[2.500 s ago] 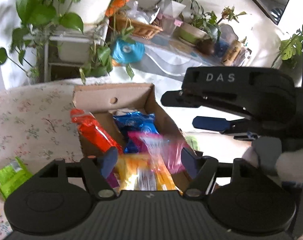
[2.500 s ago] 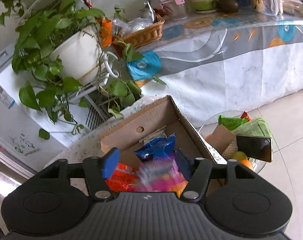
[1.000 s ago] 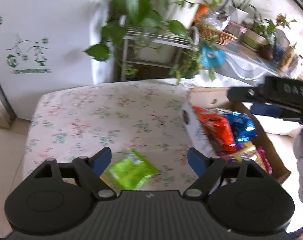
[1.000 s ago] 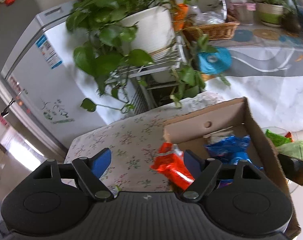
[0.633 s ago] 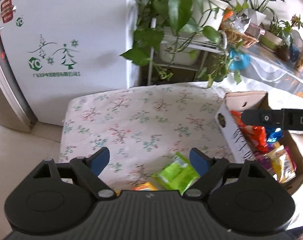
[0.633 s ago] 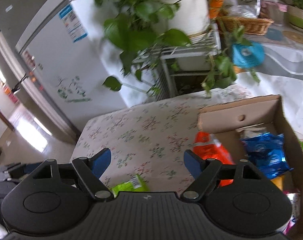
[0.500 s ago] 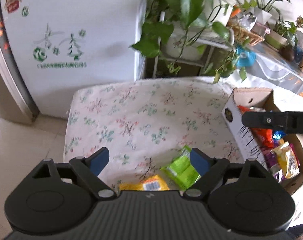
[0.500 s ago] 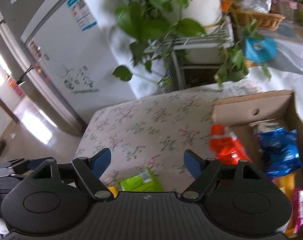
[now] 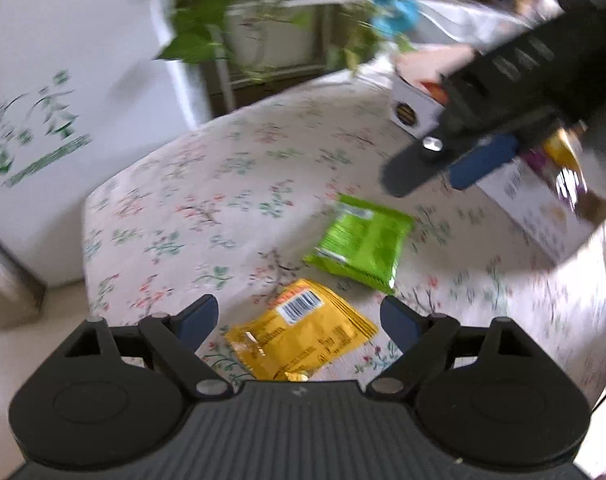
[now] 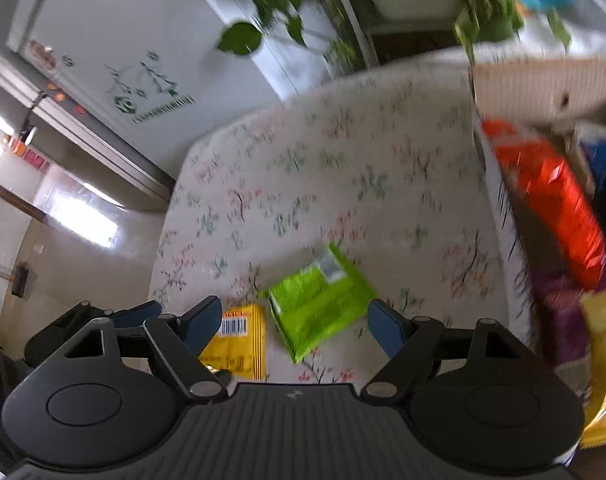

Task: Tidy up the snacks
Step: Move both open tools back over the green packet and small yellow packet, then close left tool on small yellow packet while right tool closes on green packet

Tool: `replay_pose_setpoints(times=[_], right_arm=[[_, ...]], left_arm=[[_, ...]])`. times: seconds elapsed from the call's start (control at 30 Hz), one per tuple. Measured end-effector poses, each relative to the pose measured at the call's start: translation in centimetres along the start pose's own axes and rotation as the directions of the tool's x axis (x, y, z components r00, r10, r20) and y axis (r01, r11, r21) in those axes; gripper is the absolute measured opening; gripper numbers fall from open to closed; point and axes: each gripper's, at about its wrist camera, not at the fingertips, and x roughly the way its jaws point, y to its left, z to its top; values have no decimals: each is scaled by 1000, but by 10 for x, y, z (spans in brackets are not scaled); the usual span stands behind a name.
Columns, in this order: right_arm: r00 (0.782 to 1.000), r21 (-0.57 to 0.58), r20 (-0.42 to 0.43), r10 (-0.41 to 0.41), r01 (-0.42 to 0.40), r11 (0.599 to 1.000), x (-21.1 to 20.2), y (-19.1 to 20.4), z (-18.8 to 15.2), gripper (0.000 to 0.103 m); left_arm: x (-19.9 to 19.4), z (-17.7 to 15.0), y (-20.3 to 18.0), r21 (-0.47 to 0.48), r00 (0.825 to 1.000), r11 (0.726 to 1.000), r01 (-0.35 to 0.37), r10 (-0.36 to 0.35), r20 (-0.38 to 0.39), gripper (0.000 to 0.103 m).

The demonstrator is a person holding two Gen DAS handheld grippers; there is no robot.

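From my left wrist: my left gripper (image 9: 299, 322) hung with jaws wide and empty above a crinkled yellow foil packet (image 9: 303, 334) lying flat on the floral-print table (image 9: 207, 208). A glossy green packet (image 9: 361, 242) lay just beyond it. My right gripper (image 9: 451, 160) crossed in front of the cardboard box (image 9: 415, 108).

From my right wrist: that gripper (image 10: 291, 324), spread and holding nothing, framed the green packet (image 10: 321, 300). The box (image 10: 535, 84) held shiny orange, blue and purple bags. A white fridge (image 10: 143, 40) and leafy plants (image 10: 263, 20) stood behind, blurred.

My tongs (image 9: 299, 322): matt black plastic. Green pack (image 9: 361, 242), yellow pack (image 9: 303, 334): glossy foil. Box (image 10: 543, 88): rough cardboard. Tablecloth (image 9: 223, 184): floral cloth.
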Motion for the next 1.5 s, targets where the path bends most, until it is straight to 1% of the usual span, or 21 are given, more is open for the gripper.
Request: replay_pose_setpoints(times=[0.1,0.2,0.27,0.33,0.43,0.53,0.57,0.6,0.63,0.7,0.77,0.8,0.87,0.97,1.03,1.07,1.17,1.2,1.27,1.4,1.5], right_arm=[[999,65,-38,-6,8,998,11,-5,-3,85],[998,137,-66,-18,27,990,24,-10,-5,85],[996,160,-79,-36,48,986,33,-11,-4,85],[995,168,-81,-61,74,983,39,-10,-3,85],[992,146,-83,-91,103,984,50,-4,-1,84],[988,111,-95,-125,135,985,63,2,-1,78],[986,80,-72,-147,153,985,64,5,-1,75],[984,37,-55,-169,171,985,65,10,0,68],[983,-5,-36,-180,180,984,66,13,2,59],[982,-43,-15,-187,186,982,70,15,5,56],[979,-72,16,-201,202,977,70,15,9,52],[974,-93,37,-223,226,970,69,14,11,52],[968,-105,70,-243,249,963,66,10,15,52],[976,-59,64,-208,212,975,60,3,19,61],[981,-13,42,-191,192,981,58,0,20,80],[982,3,27,-186,186,983,59,1,20,82],[986,-6,10,-165,165,986,66,10,16,83],[985,-18,11,-174,174,985,69,14,14,83],[982,-38,3,-191,191,981,77,19,10,82],[971,-101,42,-234,237,966,84,32,6,83],[963,-185,64,-261,269,945,89,42,1,77]], left_arm=[[13,-7,-6,86,1000,996,14,-13,-7,88],[24,-9,-8,136,999,990,36,-32,-34,88],[30,-9,-7,161,998,986,51,-46,-39,88],[33,-10,-5,175,998,983,60,-54,-38,88],[38,-12,0,168,997,983,77,-72,-35,87],[42,-15,2,160,995,982,98,-93,-37,87],[42,-15,4,147,995,984,104,-101,-27,87],[44,-15,5,128,994,986,111,-108,-28,85],[45,-14,8,105,993,987,118,-116,-24,80],[46,-14,11,39,989,989,145,-144,-24,74],[46,-14,11,3,991,991,134,-134,-23,70],[46,-13,10,-5,991,992,128,-129,-30,69],[45,-12,12,-41,994,994,100,-101,-34,69],[43,-13,20,-136,997,988,66,-71,-34,69],[44,-13,27,-205,998,979,23,-33,-46,69],[46,-13,31,-233,998,973,-1,-13,-57,69],[45,-13,35,-265,995,961,-85,65,-82,69],[44,-14,37,-274,994,957,-98,79,-81,69],[42,-15,41,-299,992,947,-115,95,-82,69],[40,-21,55,-376,986,913,-160,125,-114,69],[38,-23,60,-403,984,899,-173,137,-117,69]])
